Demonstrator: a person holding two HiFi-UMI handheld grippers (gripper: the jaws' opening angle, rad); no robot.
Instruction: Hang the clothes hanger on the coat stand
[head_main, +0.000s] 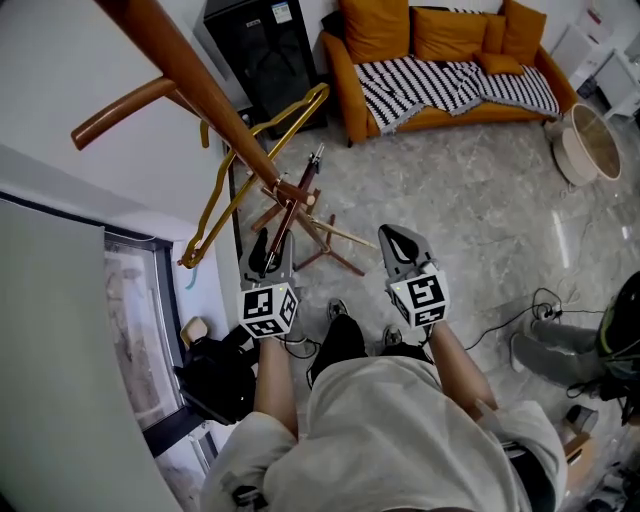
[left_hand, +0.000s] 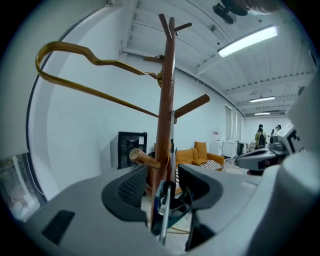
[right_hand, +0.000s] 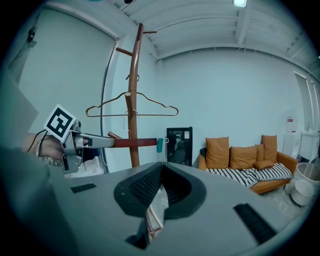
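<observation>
My right gripper (right_hand: 161, 172) is pressed together, empty. My left gripper (left_hand: 162, 175) stands spread, with the end of the red hanger (right_hand: 135, 142) loose between the jaws. Its hook (right_hand: 124, 122) seems to sit on the stand (right_hand: 134, 75), under a gold hanger (right_hand: 150, 104). I judge the hanging is done; next I must draw the left gripper straight back without knocking the bar.

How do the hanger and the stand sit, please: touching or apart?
Touching. The left gripper view shows the hanger with its hook caught against the stand, hanging there with nothing else holding it.
</observation>
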